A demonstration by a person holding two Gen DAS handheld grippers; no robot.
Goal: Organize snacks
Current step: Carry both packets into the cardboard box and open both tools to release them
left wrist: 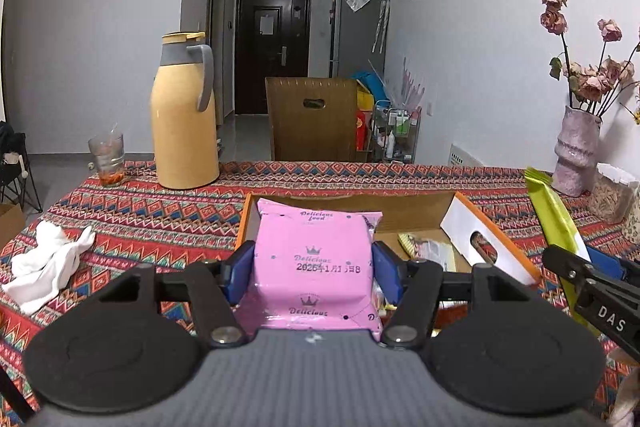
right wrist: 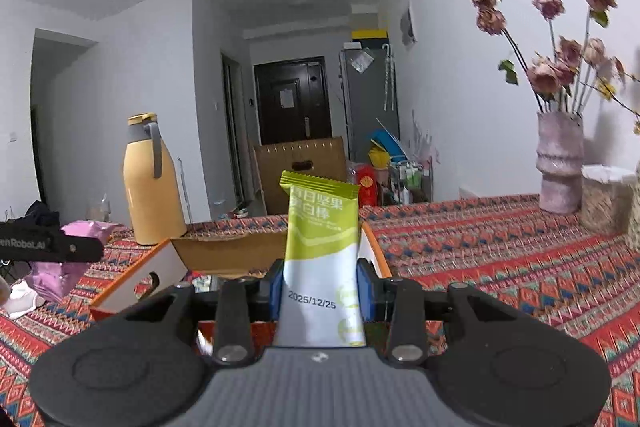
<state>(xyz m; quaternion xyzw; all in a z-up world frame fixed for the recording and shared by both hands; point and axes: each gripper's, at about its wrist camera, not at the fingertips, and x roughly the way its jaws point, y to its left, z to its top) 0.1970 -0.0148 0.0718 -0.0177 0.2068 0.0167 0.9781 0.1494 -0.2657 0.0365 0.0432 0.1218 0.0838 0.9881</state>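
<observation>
Snacks are in both grippers above the bench point(left wrist: 160, 203), which wears a red patterned cloth. The left gripper point(left wrist: 314, 267) has its jaws clamped on a pink snack packet point(left wrist: 314, 259), held over the open cardboard box point(left wrist: 412, 213) where more wrapped snacks point(left wrist: 428, 249) lie. The right gripper point(right wrist: 320, 291) has its jaws clamped on a green-and-white nut bar point(right wrist: 320, 247), standing upright just beside the box's right flap. A yellow thermos jug point(left wrist: 184, 123) stands behind the box, a vase of dried roses point(right wrist: 560, 163) far right.
</observation>
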